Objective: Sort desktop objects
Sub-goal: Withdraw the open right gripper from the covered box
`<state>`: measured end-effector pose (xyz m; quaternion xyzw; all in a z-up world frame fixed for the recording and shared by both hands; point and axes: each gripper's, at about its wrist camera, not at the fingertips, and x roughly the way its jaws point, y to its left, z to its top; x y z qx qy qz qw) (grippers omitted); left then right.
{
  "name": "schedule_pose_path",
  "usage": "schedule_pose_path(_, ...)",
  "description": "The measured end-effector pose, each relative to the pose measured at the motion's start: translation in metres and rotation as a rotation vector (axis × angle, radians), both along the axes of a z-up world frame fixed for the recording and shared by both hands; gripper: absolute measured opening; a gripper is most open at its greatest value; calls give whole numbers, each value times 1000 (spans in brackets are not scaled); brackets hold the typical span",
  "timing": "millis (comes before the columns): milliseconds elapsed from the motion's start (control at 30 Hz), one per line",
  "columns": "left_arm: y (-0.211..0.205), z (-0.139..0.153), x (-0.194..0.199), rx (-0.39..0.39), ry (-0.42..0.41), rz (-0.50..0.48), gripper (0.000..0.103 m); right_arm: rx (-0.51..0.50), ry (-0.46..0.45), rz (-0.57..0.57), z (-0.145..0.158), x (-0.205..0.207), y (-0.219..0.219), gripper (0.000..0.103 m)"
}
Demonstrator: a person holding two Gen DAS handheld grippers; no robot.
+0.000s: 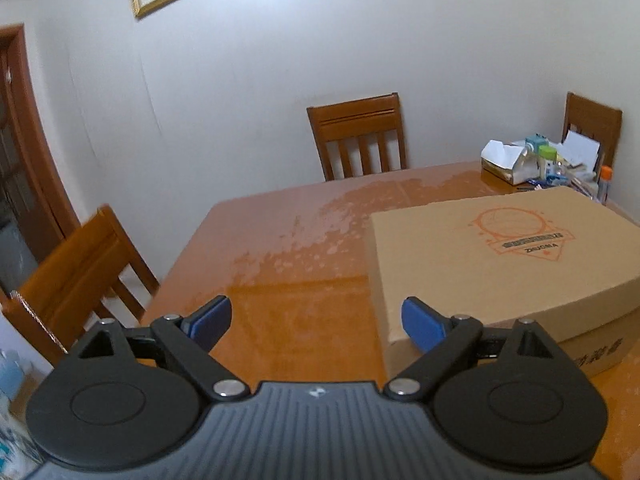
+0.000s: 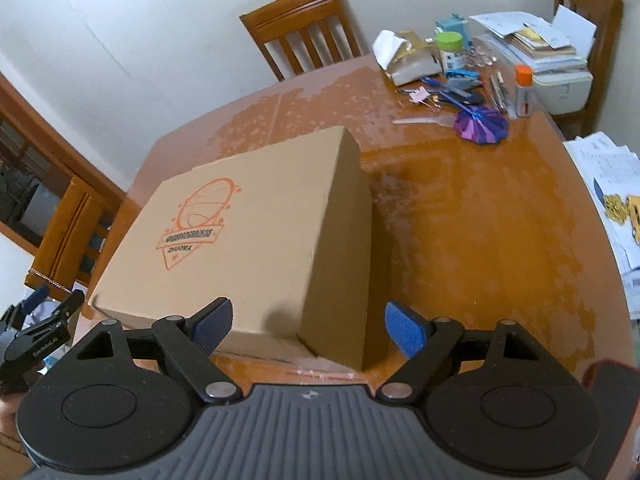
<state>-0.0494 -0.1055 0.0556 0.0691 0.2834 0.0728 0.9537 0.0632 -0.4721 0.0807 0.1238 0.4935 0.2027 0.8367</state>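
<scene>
Box (image 2: 240, 236) lies flat, long axis toward the far chair (image 2: 304, 28), both grippers' jaws released.

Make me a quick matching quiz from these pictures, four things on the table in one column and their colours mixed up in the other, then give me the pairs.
Things:
1. cardboard box
2. jar lid
3. bottle cap
4. folded fan

Colours:
A. purple
B. orange
C. brown with an orange print
D. light green

Pairs: 1-C, 2-D, 3-B, 4-A
</scene>
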Motion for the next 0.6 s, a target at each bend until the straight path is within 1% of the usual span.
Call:
schedule_pose_path(100,8,-2,3,-26,1,1,92,5,8,-14,-1,-2,1,88)
schedule_pose_path(433,5,-10,-2,-24,4,-20,93,17,52,-26,-11,-6,9,88)
schedule_pose_path(533,2,-10,-3,-12,3,-26,93,32,56,-33,-12,-5,8,88)
schedule_pose_path(600,1,-10,-3,-6,2,-28,93,20,65,-34,-13,-3,9,88)
